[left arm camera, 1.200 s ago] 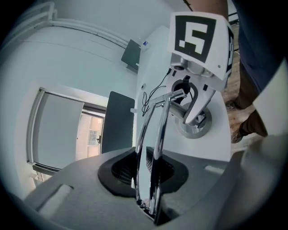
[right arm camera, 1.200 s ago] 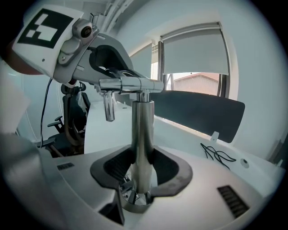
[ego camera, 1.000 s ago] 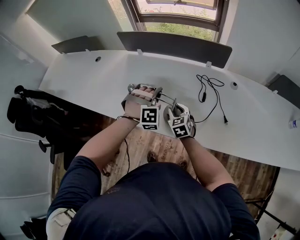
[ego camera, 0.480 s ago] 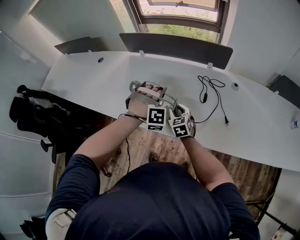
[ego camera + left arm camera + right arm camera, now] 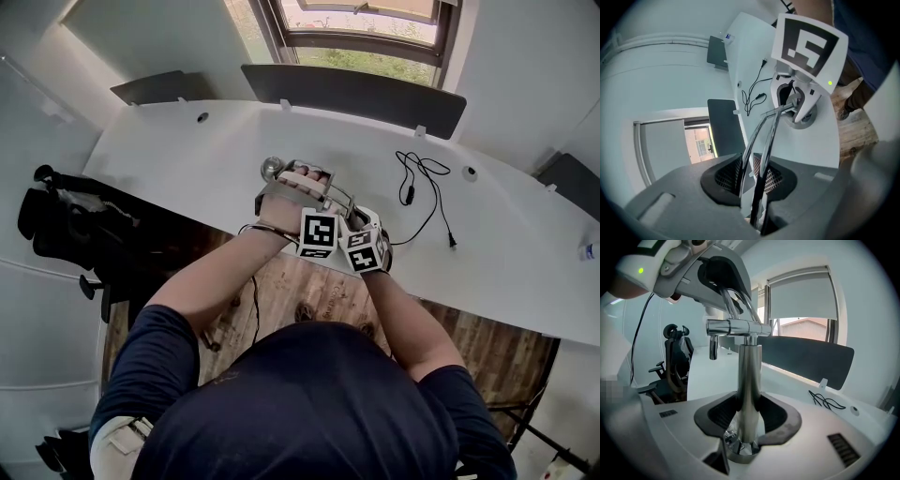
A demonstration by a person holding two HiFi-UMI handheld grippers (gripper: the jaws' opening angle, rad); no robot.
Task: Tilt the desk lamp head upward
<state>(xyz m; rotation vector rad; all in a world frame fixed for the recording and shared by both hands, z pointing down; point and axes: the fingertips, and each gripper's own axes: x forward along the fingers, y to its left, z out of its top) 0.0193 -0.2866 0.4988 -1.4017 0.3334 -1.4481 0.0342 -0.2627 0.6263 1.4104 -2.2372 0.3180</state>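
Note:
The desk lamp is chrome and stands on the white desk (image 5: 187,159). Its upright post (image 5: 749,380) rises from a round base (image 5: 806,118) and carries a crossbar (image 5: 736,327) at the top. Two thin arm rods (image 5: 764,145) run from that joint. My left gripper (image 5: 754,180) (image 5: 314,192) is shut on the rods, its pads (image 5: 777,177) against them. My right gripper (image 5: 749,418) (image 5: 361,225) is shut on the post just above the base. A rounded chrome end (image 5: 272,169) shows beyond my left hand. The lamp head itself is hidden.
A loose black cable (image 5: 422,183) lies on the desk to the right of the lamp. A dark partition panel (image 5: 356,94) stands along the desk's far edge under the window. A black office chair (image 5: 56,216) sits at the left, over wooden floor (image 5: 309,291).
My left gripper has shifted slightly right, toward the right gripper, still on the rods. The rounded chrome end now shows more fully beyond my hand. The right gripper has stayed on the post.

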